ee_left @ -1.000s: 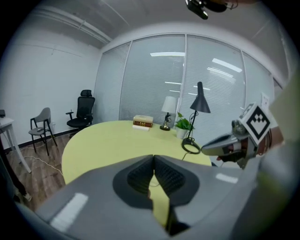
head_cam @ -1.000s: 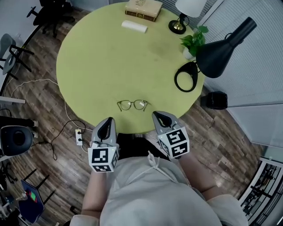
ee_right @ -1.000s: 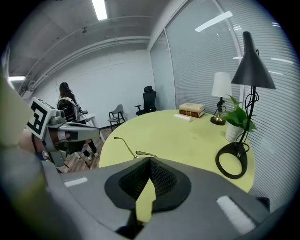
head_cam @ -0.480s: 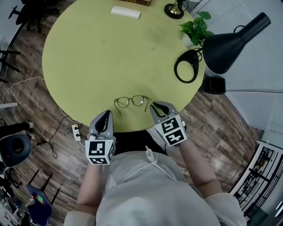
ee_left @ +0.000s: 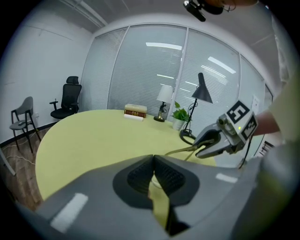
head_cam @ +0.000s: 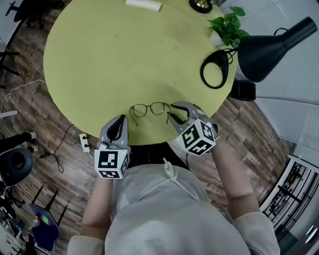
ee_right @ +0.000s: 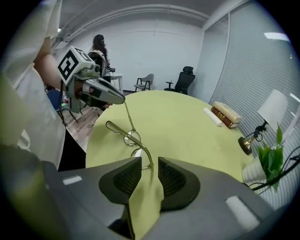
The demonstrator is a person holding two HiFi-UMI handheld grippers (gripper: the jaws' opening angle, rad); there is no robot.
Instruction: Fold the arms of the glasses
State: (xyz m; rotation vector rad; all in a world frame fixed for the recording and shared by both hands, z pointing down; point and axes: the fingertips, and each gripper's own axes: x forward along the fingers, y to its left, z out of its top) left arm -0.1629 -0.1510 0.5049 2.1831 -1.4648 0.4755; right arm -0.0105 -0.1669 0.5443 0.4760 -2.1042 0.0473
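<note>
Thin-framed glasses point(head_cam: 149, 109) lie near the front edge of the round yellow-green table point(head_cam: 124, 60), arms unfolded and pointing at me. My right gripper point(head_cam: 175, 113) has just been opening its jaws. It stands open at the right arm, which runs between the pads point(ee_right: 126, 176) untouched in the right gripper view. The glasses point(ee_right: 132, 139) lie just beyond that gripper point(ee_right: 149, 164). My left gripper point(head_cam: 121, 119) is shut at the table's edge, its tip close to the left arm's end. I cannot tell whether it touches the arm. The pads point(ee_left: 140, 176) of the left gripper point(ee_left: 153, 157) meet.
A black desk lamp point(head_cam: 271, 42) with a ring base point(head_cam: 214, 69) and a potted plant point(head_cam: 227, 27) stand at the table's right. A white roll point(head_cam: 143, 5), books point(ee_left: 135, 111) and a white lamp point(ee_left: 164, 96) are at the far side. A power strip point(head_cam: 83, 144) lies on the floor.
Both grippers have come down and forward to the glasses. The right one has rolled, opened and now straddles the right arm. The left one stays shut.
</note>
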